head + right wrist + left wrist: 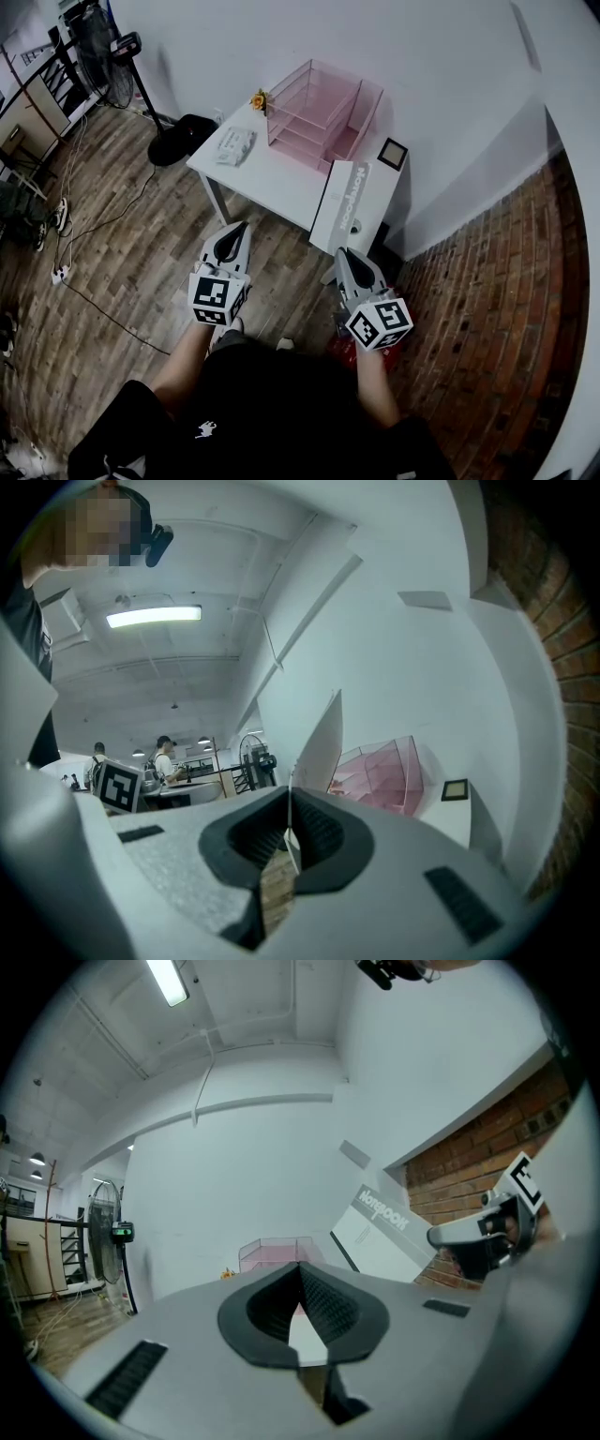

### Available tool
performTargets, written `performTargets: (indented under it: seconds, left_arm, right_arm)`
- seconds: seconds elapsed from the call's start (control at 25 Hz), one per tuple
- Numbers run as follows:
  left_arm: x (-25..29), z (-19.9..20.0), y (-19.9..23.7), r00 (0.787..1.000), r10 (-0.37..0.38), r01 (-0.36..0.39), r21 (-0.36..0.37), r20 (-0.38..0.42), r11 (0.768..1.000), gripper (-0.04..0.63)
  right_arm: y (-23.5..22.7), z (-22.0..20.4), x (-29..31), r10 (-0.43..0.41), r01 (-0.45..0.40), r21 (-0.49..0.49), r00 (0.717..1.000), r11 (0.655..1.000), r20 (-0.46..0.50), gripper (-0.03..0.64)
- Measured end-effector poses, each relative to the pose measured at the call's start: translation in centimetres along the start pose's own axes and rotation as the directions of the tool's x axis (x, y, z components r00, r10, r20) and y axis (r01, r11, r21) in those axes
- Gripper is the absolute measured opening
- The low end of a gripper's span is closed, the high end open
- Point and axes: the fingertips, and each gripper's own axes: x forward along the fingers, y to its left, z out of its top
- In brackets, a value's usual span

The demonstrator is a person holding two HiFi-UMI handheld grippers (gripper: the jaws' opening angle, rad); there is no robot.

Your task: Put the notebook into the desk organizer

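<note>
While the notebook (349,202) is being pinched upright by the right gripper (349,255) off the table's (272,173) near edge, the left gripper (234,232) is being held pressed together, empty; insertion into the organizer (314,112) is being awaited.

- A white table (267,180) stands by the wall (450,84).
- A small orange flower (258,99) sits on it.
- A black fan (108,61) stands on the wood floor (122,272).
</note>
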Motion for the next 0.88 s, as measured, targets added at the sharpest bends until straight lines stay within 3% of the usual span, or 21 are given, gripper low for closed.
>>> performTargets:
  seconds: [0.44, 0.88]
  left_arm:
    - [3.1, -0.1, 5.3, 0.991, -0.133, 0.133, -0.043, 0.006, 0.990, 0.003]
    - [3.3, -1.9, 14.3, 0.983, -0.185, 0.184, -0.061, -0.002, 0.981, 0.003]
  right_arm:
    - [1.5, -0.2, 4.9, -0.113, 0.113, -0.002, 0.994, 0.994, -0.009, 0.011]
    - [5.6, -0.9, 11.4, -0.206, 0.205, -0.039, 0.978, 0.978, -0.035, 0.011]
